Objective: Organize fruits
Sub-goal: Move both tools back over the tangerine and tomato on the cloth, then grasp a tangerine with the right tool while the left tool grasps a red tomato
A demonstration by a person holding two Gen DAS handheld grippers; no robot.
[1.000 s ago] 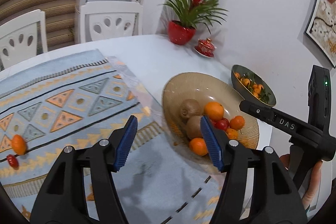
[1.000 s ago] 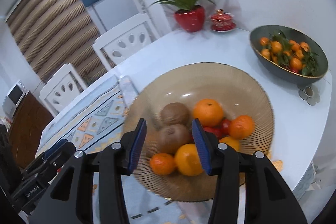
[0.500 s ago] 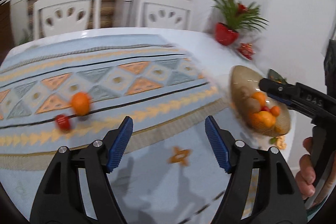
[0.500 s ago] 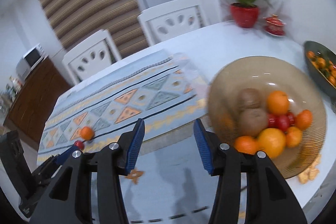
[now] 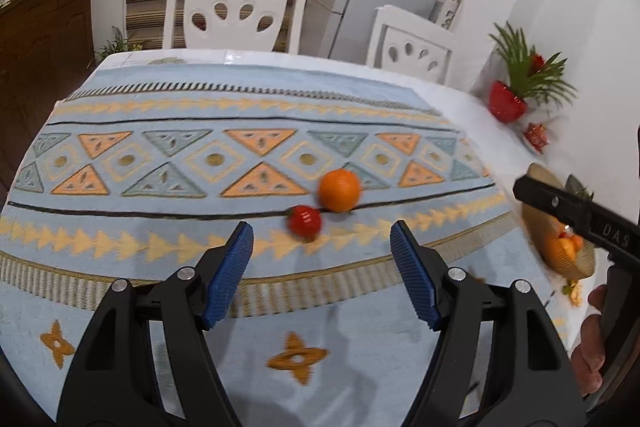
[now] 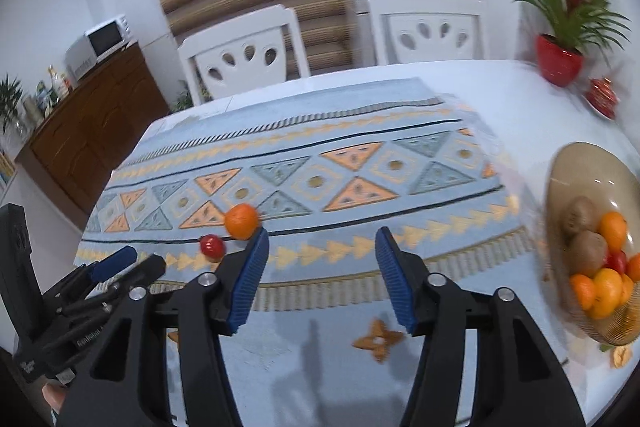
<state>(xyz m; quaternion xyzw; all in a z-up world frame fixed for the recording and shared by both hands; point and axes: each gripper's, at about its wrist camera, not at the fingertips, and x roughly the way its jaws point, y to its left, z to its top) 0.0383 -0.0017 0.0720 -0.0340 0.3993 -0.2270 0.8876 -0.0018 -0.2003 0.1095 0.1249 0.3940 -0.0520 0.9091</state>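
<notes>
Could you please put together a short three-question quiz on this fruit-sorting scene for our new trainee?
1. True or false: the left gripper is holding the orange.
2. What small red fruit lies beside that orange?
3. Which holds the sorted fruit: A the amber bowl, B the red plant pot, C the white chair?

Key: 1 false, its jaws stand open and empty; 2 the cherry tomato; 3 A.

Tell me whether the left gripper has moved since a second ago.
Yes. The left gripper has swung left, away from the amber bowl, which now sits at the view's right edge, and now faces the orange and tomato.
</notes>
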